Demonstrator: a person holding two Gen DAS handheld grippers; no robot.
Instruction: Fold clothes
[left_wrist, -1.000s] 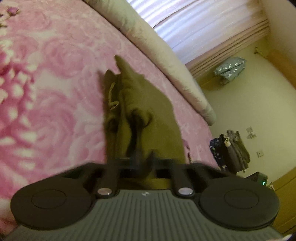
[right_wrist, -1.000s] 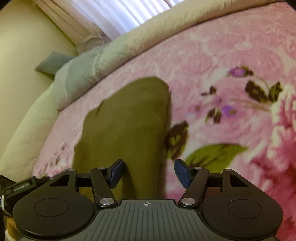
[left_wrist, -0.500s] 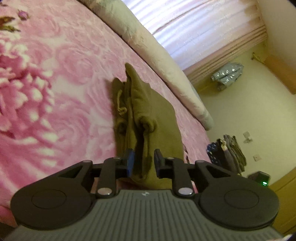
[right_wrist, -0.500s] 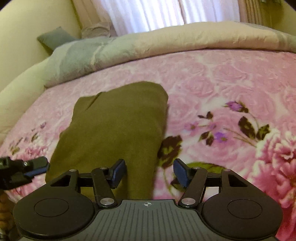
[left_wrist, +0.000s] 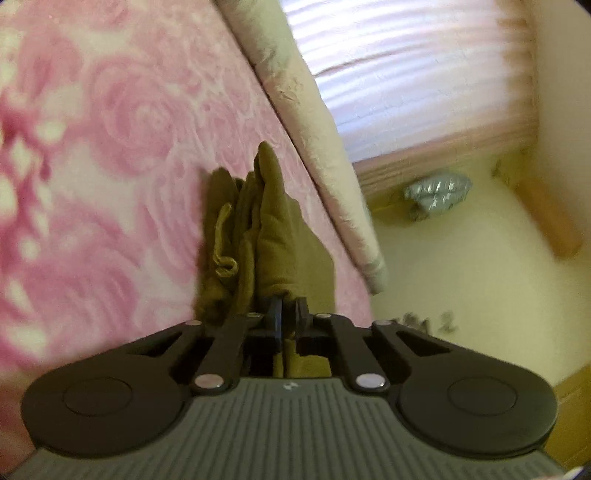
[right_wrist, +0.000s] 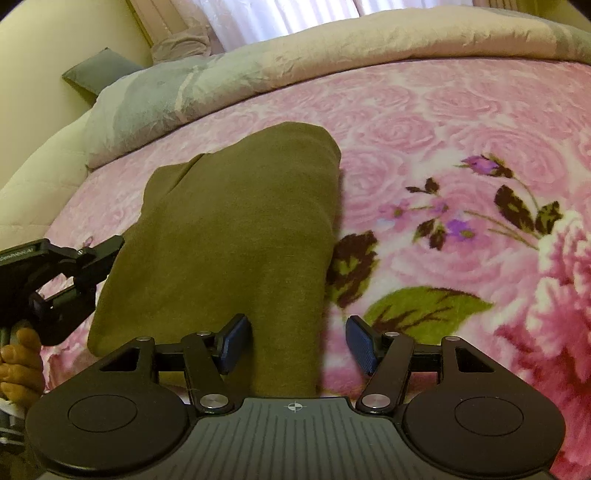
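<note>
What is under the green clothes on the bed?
The olive-green folded garment lies on a pink rose-patterned blanket, which shows all around it. The part of the blanket right beneath it, and anything between its folded layers, is covered and cannot be seen.

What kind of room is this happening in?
Most likely a bedroom: a pink rose-patterned blanket covers a bed, a rolled duvet lies along its far edge, and a curtained window sits behind.

The olive-green garment (right_wrist: 236, 236) lies folded into a thick, elongated bundle on the pink floral blanket (right_wrist: 461, 122). Its stacked layers and a drawstring (left_wrist: 221, 251) are exposed along one side edge.
</note>
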